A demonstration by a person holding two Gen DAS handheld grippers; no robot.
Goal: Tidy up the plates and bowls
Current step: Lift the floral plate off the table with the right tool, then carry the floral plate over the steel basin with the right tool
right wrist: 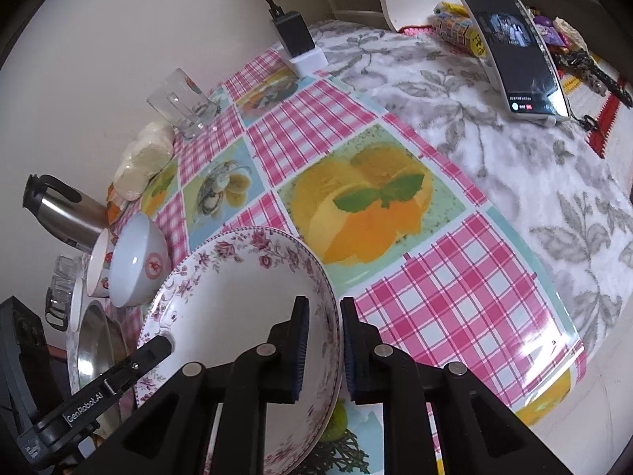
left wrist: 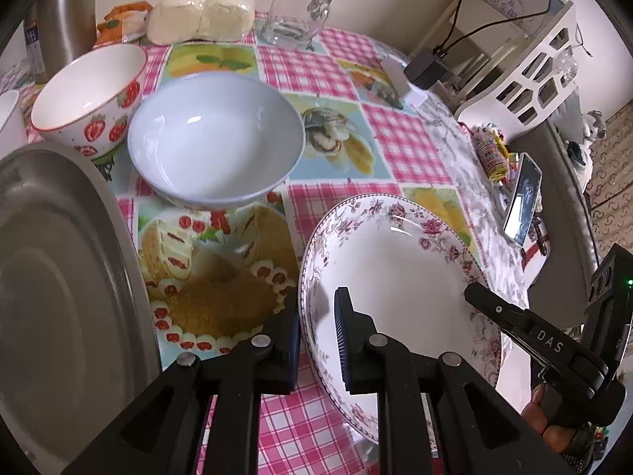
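Observation:
A floral-rimmed white plate (left wrist: 395, 261) lies on the checked tablecloth; it also shows in the right wrist view (right wrist: 245, 277). My left gripper (left wrist: 316, 336) straddles its left rim, jaws around the edge. My right gripper (right wrist: 321, 344) straddles the opposite rim, jaws close around it. The right gripper shows in the left wrist view (left wrist: 514, 316). A light blue bowl (left wrist: 215, 138) and a strawberry bowl (left wrist: 89, 95) stand behind. A steel plate (left wrist: 59, 277) lies at the left.
A glass tumbler (left wrist: 296, 8), wrapped buns (left wrist: 201, 12) and a steel kettle (left wrist: 67, 12) stand at the back. A phone (right wrist: 514, 51) lies propped on the grey floral cloth. A charger (right wrist: 292, 35) and a white rack (left wrist: 526, 67) are at the right.

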